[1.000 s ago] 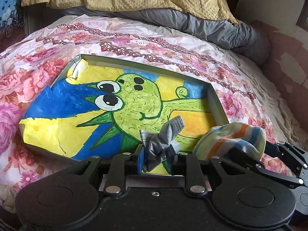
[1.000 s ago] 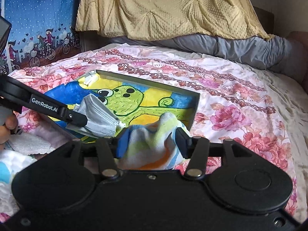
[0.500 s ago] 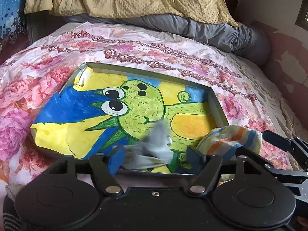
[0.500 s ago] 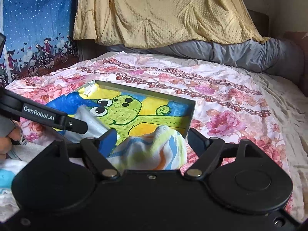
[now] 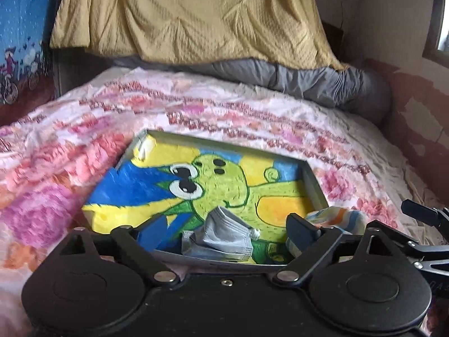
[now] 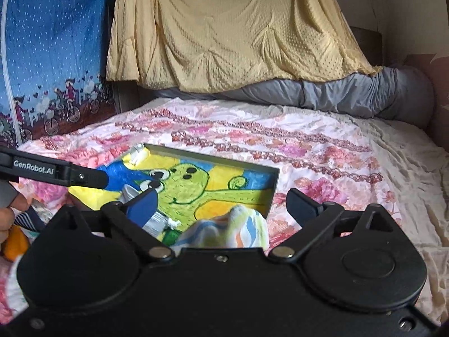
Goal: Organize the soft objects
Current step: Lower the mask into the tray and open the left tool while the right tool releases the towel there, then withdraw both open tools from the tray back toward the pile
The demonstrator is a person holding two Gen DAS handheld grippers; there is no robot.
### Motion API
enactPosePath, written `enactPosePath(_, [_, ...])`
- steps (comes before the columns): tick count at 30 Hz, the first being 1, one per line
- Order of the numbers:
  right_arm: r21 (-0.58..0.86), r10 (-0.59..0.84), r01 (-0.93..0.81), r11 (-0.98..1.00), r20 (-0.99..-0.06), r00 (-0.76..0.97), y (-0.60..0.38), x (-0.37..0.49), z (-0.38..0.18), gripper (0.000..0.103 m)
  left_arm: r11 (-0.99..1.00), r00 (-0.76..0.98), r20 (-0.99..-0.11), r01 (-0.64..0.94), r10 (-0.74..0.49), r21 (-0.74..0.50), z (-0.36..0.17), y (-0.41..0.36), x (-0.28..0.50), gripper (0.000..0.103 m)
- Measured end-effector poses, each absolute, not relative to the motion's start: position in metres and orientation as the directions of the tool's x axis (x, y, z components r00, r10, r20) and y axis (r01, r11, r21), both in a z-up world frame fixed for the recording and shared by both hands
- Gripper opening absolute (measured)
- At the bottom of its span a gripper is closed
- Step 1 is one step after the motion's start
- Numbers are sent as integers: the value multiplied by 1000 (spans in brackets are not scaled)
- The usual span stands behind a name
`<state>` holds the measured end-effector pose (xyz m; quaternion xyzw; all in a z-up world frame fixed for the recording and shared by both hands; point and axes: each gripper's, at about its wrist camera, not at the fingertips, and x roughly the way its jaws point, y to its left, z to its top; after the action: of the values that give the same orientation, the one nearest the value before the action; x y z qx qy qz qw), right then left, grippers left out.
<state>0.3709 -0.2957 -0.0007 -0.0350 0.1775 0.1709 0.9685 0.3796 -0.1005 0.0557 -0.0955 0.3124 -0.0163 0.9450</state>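
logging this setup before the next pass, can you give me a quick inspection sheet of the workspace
surface: floral bedspread, rumpled
job's things: grey face mask and striped sock lie in the painted tray
clutter: small items at the left edge of the right wrist view, too cut off to name
grippers: left tool and right tool opening, pads off the cloth
cables: nothing seen
surroundings: yellow blanket, grey bolster, blue curtain

I am seeing my left gripper (image 5: 227,224) opening, pads clear of the grey sock (image 5: 224,236) lying in the painted tray (image 5: 315,185); striped sock (image 5: 336,219) sitting at the tray's right corner; floral bedspread (image 5: 84,146) lying underneath
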Motion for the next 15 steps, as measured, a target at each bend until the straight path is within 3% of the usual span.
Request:
enactPosePath(4, [-7, 319, -340, 940, -331, 888, -296, 352, 13, 102, 986, 843, -532, -15, -76, -164, 72, -98, 357, 101])
enactPosePath(15, [8, 315, -322, 947, -223, 923, -289, 283, 56, 102, 991, 916, -392, 30, -79, -128, 104, -91, 280, 102])
